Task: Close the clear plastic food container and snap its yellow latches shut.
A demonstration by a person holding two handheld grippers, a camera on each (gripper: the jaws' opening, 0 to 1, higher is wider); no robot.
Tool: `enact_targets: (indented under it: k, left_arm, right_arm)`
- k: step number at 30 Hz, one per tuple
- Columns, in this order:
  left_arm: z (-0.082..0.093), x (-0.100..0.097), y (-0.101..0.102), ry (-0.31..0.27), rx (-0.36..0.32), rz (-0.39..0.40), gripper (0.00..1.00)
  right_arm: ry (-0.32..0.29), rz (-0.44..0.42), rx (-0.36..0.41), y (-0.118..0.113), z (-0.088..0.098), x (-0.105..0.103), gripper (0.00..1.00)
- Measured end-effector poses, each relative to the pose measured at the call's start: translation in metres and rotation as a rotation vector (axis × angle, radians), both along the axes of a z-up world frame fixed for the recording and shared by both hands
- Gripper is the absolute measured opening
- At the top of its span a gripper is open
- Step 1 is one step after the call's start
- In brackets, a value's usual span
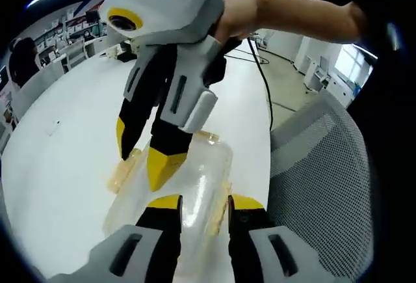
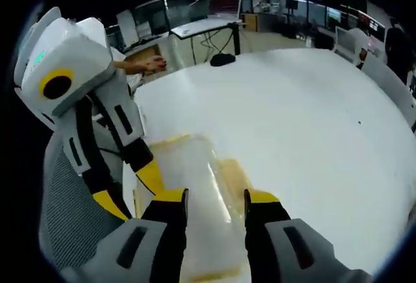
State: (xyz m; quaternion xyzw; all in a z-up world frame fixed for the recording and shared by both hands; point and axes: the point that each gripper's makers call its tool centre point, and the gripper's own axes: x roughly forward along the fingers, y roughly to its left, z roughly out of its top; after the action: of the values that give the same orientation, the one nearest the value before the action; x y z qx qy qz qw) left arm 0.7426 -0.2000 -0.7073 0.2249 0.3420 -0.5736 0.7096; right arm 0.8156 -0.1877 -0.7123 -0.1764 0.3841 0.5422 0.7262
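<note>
The clear plastic food container [image 1: 209, 162] lies on the white table [image 1: 65, 133] near its edge, lid down, with pale yellow latches [image 1: 122, 174] along its sides. My left gripper [image 1: 203, 208] hangs low over its near end, jaws apart with clear plastic showing between them. The right gripper [image 1: 144, 159] comes down from above, its yellow tips apart and resting on the container's left side by a latch. In the right gripper view the container [image 2: 188, 166] runs between my right gripper's [image 2: 214, 202] parted jaws, a latch [image 2: 233, 174] just ahead. The left gripper [image 2: 130, 192] stands at the container's left edge.
A grey mesh chair [image 1: 318, 179] stands right beside the table's edge [image 2: 65, 192]. A person's arm [image 1: 292, 13] holds the right gripper. A black cable [image 1: 263, 75] trails off the table. A small dark object [image 2: 223, 58] lies at the far edge of the table [image 2: 292, 114].
</note>
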Motion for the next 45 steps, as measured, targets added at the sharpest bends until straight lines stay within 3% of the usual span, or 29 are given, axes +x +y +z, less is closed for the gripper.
enact_targets:
  k: [4, 11, 27, 40, 45]
  left_arm:
    - [-0.001, -0.003, 0.000, -0.029, 0.000, -0.030, 0.24]
    - [-0.004, -0.005, 0.001, -0.151, 0.025, -0.133, 0.24]
    - [-0.007, -0.004, 0.000, -0.303, 0.043, -0.217, 0.26]
    - [-0.011, 0.000, 0.000, -0.400, 0.071, -0.260, 0.31]
    - [-0.010, 0.001, 0.000, -0.401, 0.074, -0.263, 0.31]
  right_arm:
    - [0.043, 0.025, 0.002, 0.001, -0.002, -0.002, 0.33]
    - [0.073, 0.079, -0.033, 0.001, -0.006, 0.001, 0.32]
    - [0.169, 0.181, -0.096, 0.004, -0.009, 0.000, 0.31]
    - [0.202, 0.239, -0.112, 0.007, -0.011, -0.005, 0.33]
    - [0.196, 0.279, -0.134, 0.008, -0.011, -0.005, 0.32]
